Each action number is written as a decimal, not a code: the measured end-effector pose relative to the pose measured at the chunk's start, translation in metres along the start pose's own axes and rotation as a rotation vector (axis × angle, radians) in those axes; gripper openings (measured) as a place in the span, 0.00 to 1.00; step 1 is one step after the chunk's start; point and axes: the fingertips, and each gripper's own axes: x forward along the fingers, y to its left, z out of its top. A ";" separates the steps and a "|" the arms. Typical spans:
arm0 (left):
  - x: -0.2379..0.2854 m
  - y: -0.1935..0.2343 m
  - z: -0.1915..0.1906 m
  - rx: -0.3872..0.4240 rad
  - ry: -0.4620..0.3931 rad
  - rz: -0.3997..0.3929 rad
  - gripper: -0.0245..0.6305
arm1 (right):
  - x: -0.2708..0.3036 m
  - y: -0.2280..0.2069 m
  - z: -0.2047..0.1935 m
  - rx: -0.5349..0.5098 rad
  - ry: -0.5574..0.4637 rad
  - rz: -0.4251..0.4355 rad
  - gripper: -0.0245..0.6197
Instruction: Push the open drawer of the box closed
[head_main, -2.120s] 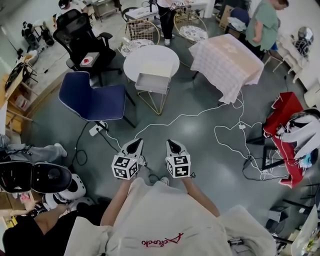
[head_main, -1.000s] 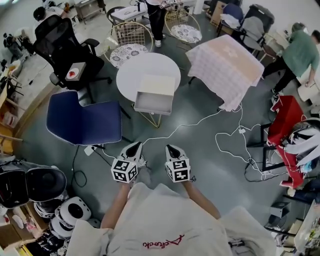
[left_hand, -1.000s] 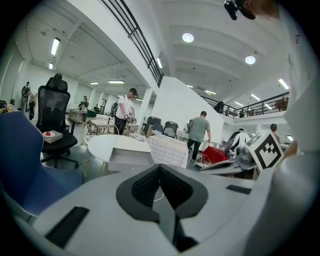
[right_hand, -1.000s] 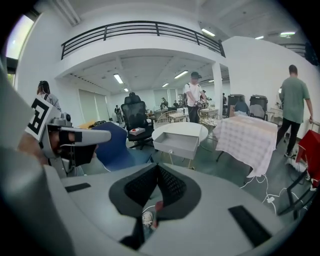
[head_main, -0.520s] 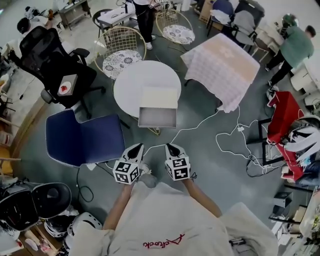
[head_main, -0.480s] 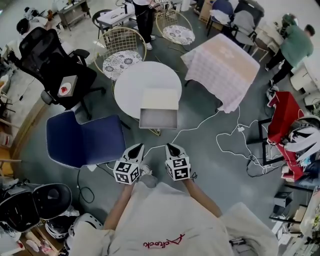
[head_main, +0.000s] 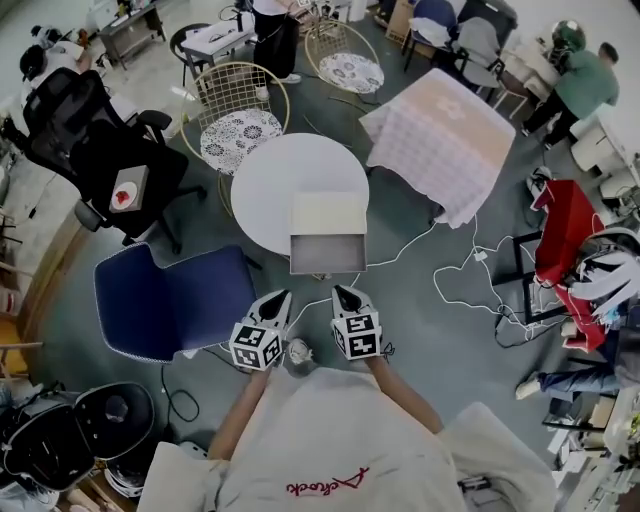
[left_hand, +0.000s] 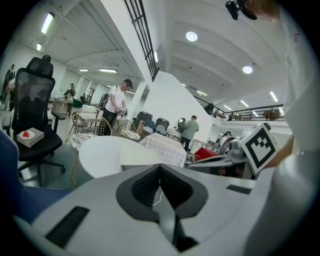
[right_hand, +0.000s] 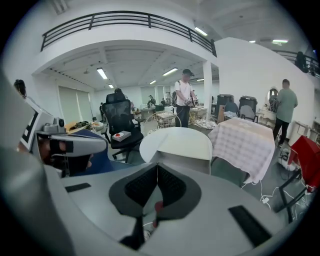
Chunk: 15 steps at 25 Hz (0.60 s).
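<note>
A round white table (head_main: 262, 190) stood ahead of the person. On its near side sat the box (head_main: 328, 213), with its open drawer (head_main: 328, 252) pulled toward the person and jutting past the table's rim. The left gripper (head_main: 280, 296) and the right gripper (head_main: 340, 292) were side by side, near the drawer but apart from it. Each gripper's own view showed its jaws pressed together with nothing between them.

The step in hand looked like the approach. To do it well, the closed tips would likely need to meet the drawer's front panel squarely, one on each side of its middle, so the drawer would not skew in its slot. A level push along the line of the drawer seemed best. The box might slide on the smooth tabletop, so a slow, even press seemed wise.

The tabletop was flat, matte white and circular. The box was a low rectangle with a pale cream top. The drawer was a shallow grey tray with straight walls (its inside appeared empty). The grippers had smooth pale grey shells, ribbed black pads, and cubes printed with black and white squares.
</note>
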 end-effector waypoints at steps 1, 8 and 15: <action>0.001 0.004 0.001 0.001 0.003 -0.004 0.06 | 0.003 0.001 0.003 0.002 -0.002 -0.005 0.06; 0.015 0.007 0.006 0.000 0.018 -0.022 0.06 | 0.010 -0.007 0.007 0.016 0.000 -0.020 0.06; 0.031 0.005 0.009 -0.001 0.013 0.017 0.06 | 0.016 -0.023 0.013 0.016 -0.008 0.015 0.06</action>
